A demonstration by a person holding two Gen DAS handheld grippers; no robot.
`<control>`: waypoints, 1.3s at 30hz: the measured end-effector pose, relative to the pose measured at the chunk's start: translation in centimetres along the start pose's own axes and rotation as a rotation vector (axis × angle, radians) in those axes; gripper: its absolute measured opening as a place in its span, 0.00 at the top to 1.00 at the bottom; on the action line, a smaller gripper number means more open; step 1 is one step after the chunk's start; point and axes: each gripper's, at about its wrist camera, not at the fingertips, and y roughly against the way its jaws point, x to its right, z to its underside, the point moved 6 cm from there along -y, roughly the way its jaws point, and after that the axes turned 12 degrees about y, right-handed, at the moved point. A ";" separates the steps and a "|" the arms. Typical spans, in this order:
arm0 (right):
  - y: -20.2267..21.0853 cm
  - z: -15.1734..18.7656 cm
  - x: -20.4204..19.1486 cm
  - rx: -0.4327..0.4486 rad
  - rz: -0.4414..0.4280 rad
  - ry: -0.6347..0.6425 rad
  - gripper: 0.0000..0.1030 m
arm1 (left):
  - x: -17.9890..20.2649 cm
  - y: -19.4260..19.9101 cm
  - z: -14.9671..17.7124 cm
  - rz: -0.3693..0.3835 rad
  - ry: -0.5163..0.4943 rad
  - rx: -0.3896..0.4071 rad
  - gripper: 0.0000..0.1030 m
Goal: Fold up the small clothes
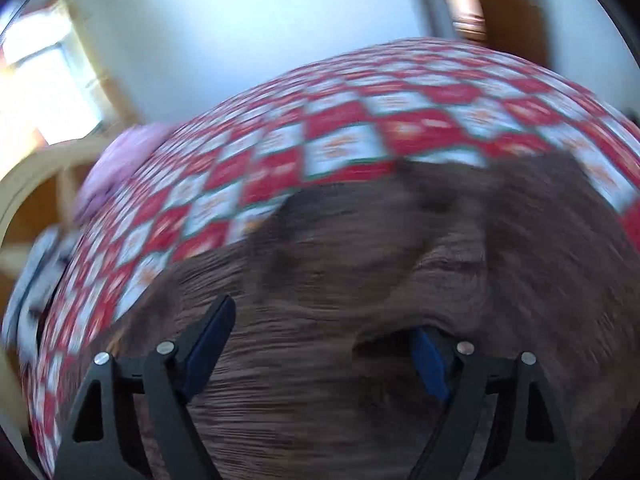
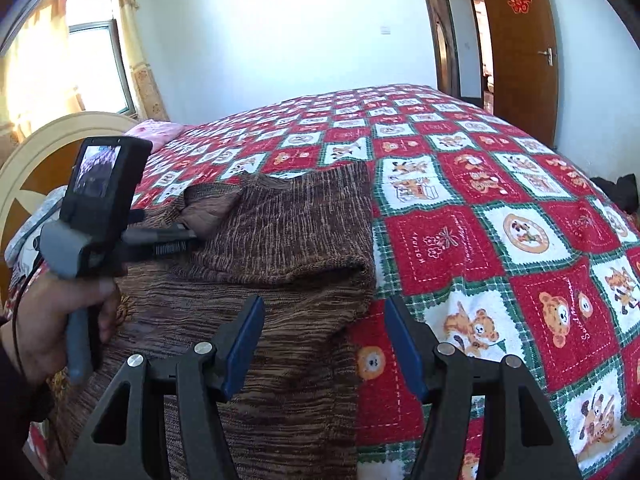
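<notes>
Brown knit sweater lay part-folded on the bed; I kept both grippers' fingers open, empty, advising edge-aligned pinches.

Sweater is spread on the bed, toward its left side, right edge folded over onto the body. Right tool is placed above the sweater's right edge. Left tool is positioned over the sweater's left part, near the collar. Pillow is seen behind, by the headboard. Door stands behind the bed, at right.
</notes>
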 end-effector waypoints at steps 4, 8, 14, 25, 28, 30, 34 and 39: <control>-0.3 0.2 -0.5 -0.011 -0.010 0.003 0.39 | -3.4 -0.5 0.1 0.041 0.145 -0.043 0.17; -0.4 0.3 -0.6 -0.006 0.007 0.011 0.39 | -2.3 -0.1 1.5 0.172 0.132 -0.106 0.33; -0.2 0.4 -0.3 -0.004 0.035 0.014 0.39 | -0.7 1.7 2.8 0.222 0.151 -0.124 0.41; -0.1 0.4 -1.0 0.003 0.048 0.047 0.39 | -0.7 4.5 3.0 0.316 0.229 -0.062 0.39; 0.0 0.4 -1.1 0.004 0.050 0.054 0.38 | 0.5 3.2 3.3 0.303 0.179 -0.121 0.45; 0.0 0.4 -1.1 0.007 0.060 0.064 0.38 | 1.2 2.8 3.5 0.317 0.151 -0.125 0.68; 0.1 0.4 -1.1 0.011 0.066 0.068 0.38 | 1.6 3.5 3.5 0.325 0.111 -0.083 0.95; 0.1 0.3 -1.0 0.013 0.067 0.065 0.38 | 0.0 4.9 3.7 0.350 0.121 -0.083 0.96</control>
